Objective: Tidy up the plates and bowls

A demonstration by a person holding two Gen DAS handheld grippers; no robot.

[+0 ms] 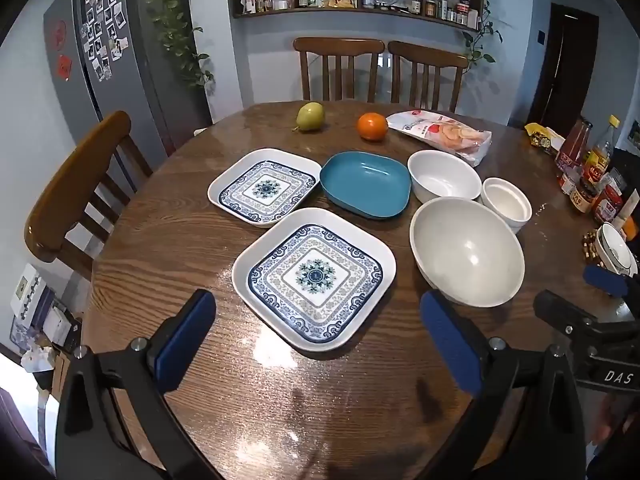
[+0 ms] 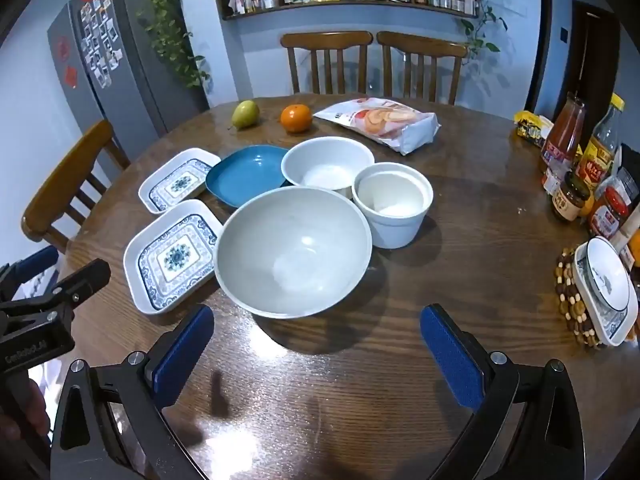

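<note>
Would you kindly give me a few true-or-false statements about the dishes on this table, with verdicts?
1. Both patterned plates lie flat on the table. True.
2. The blue dish is stacked inside the big bowl. False: it sits on the table beside the plates.
3. The left gripper holds a plate. False: its jaws are open and empty.
4. An orange lies beyond the dishes. True.

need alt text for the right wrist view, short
A large white bowl sits nearest the open right tongs on a round wooden table, with a smaller white bowl, a white cup, a blue dish and two patterned square plates behind and left. A pear, orange and snack bag lie farther back.
</note>
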